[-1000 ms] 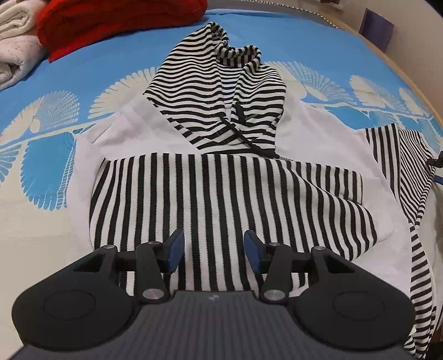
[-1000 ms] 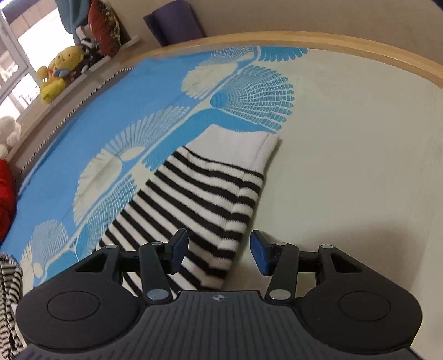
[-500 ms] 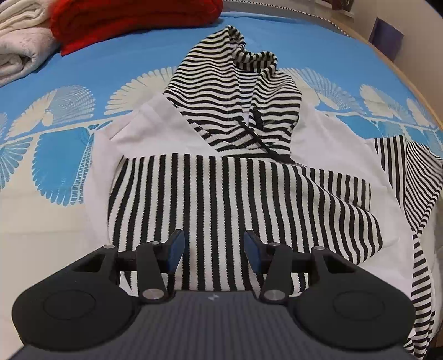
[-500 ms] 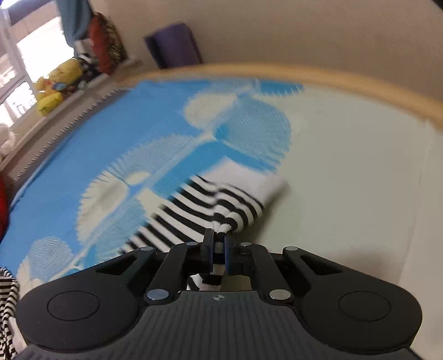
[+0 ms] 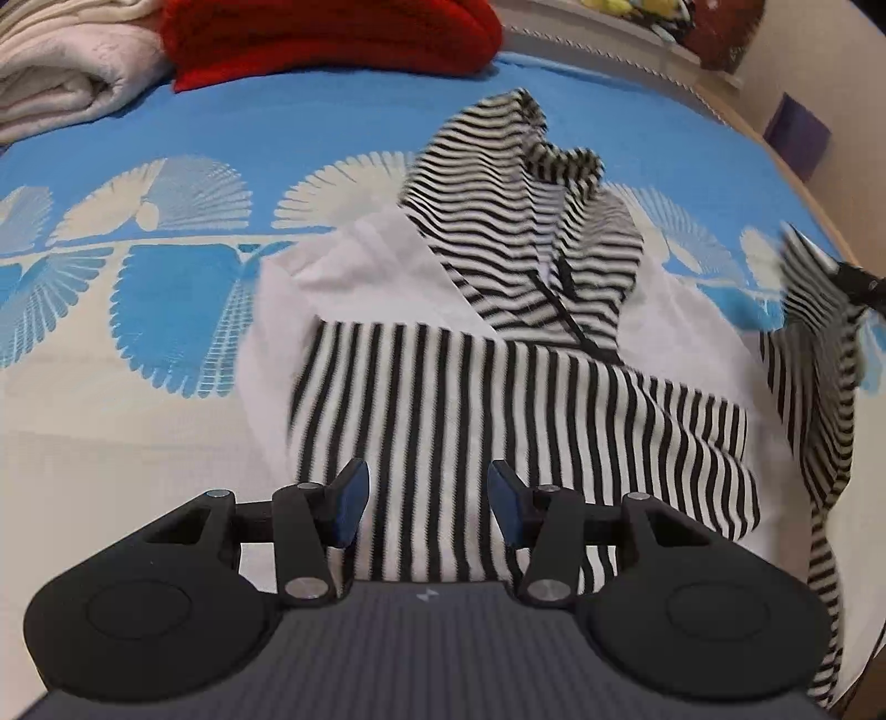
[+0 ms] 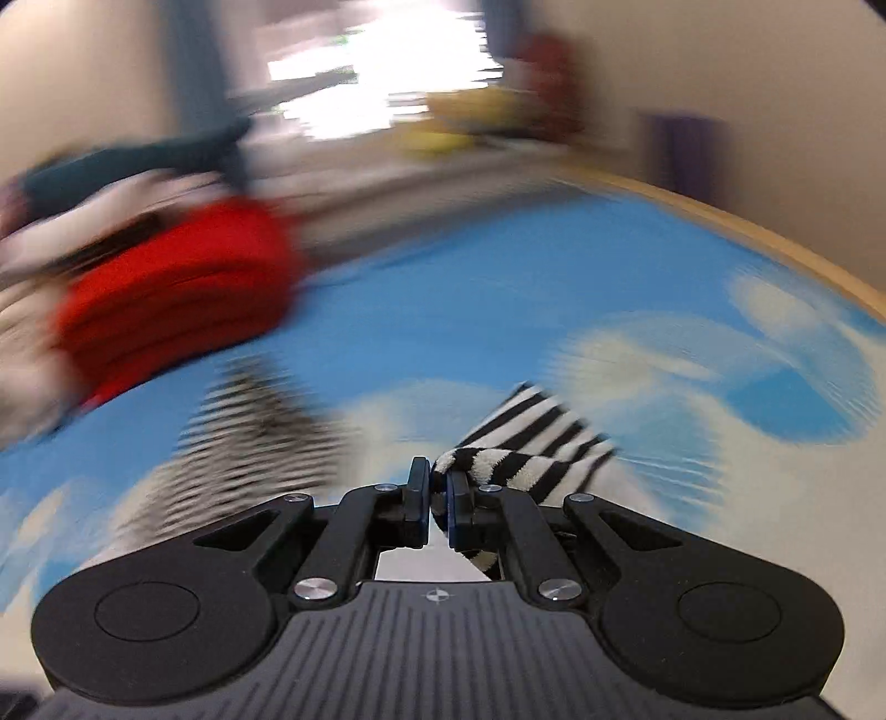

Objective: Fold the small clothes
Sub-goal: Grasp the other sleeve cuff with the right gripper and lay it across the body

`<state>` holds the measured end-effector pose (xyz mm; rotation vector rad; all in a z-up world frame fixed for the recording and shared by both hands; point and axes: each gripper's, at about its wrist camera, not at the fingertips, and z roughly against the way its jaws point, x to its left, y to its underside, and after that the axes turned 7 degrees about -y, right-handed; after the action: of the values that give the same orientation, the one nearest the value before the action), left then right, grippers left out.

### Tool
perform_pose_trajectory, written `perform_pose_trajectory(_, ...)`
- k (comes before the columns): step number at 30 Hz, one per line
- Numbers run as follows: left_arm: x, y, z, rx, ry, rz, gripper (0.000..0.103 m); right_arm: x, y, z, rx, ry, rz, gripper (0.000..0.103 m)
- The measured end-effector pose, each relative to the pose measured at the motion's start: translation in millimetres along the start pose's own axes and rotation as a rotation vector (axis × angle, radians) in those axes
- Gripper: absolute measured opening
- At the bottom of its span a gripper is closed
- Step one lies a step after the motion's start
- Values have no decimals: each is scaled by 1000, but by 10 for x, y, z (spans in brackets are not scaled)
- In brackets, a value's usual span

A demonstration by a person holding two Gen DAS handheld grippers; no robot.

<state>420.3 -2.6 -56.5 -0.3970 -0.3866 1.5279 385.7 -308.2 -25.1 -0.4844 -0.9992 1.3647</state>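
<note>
A small black-and-white striped hoodie (image 5: 498, 399) lies on the blue patterned sheet, hood (image 5: 531, 232) pointing away. My left gripper (image 5: 423, 498) is open and empty, hovering over the hoodie's lower striped front. My right gripper (image 6: 437, 493) is shut on the striped sleeve cuff (image 6: 526, 443) and holds it lifted off the bed. In the left wrist view that sleeve (image 5: 814, 354) hangs raised at the far right, with the right gripper's tip just at the frame edge. The right wrist view is heavily blurred; the hood (image 6: 255, 421) shows there at left.
A red folded garment (image 5: 332, 39) and a cream blanket (image 5: 66, 72) lie at the far edge of the bed; the red one also shows in the right wrist view (image 6: 177, 304). The bed's wooden rim (image 6: 775, 243) curves along the right. Soft toys sit on the windowsill beyond.
My right gripper closed on the sleeve cuff, lifted it and swung left toward the hoodie's body. My left gripper stayed open and drifted left over the lower front.
</note>
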Motion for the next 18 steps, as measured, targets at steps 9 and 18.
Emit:
perform_pose_trajectory(9, 418, -115, 30, 16, 14, 160, 52, 629, 423, -226, 462, -56, -110, 28)
perform_pose_trajectory(18, 134, -81, -70, 30, 46, 120, 50, -88, 611, -351, 395, 38, -404, 39)
